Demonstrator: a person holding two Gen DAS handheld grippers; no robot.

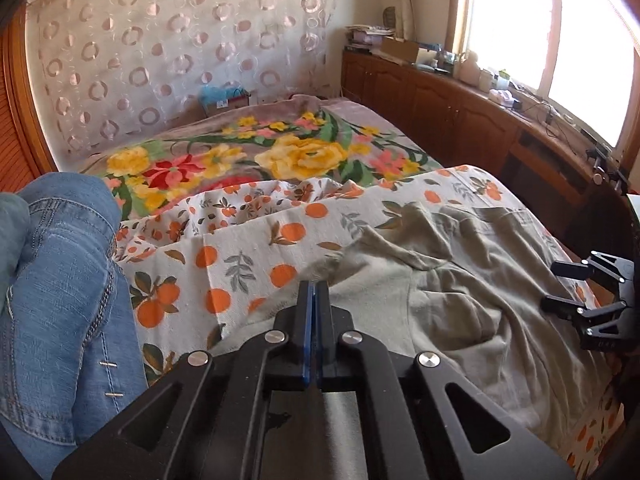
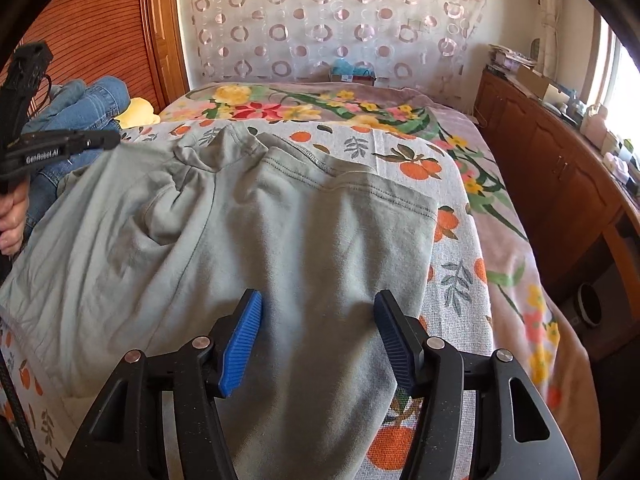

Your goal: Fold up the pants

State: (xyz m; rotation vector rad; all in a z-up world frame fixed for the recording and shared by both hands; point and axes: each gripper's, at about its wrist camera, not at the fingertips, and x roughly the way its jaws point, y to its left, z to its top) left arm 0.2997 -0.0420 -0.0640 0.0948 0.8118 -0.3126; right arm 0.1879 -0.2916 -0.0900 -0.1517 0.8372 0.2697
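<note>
Pale grey-green pants (image 2: 224, 240) of soft knit cotton lie rumpled on a bed, spread over a woven cloth printed with oranges and leaves (image 1: 248, 264); stitched hems and a bunched crotch seam show at the far end. Beyond it a plush blanket with yellow and red flowers (image 1: 304, 152) covers the far half of the bed. The left gripper (image 1: 316, 292) has its blue ribbed pads pressed together, tips at the pants' near left edge; whether fabric is pinched between them cannot be told. The right gripper (image 2: 318, 308) stands partly open above one leg, pads clear of the cloth. Blue denim jeans (image 1: 60, 280) lie at the left.
</note>
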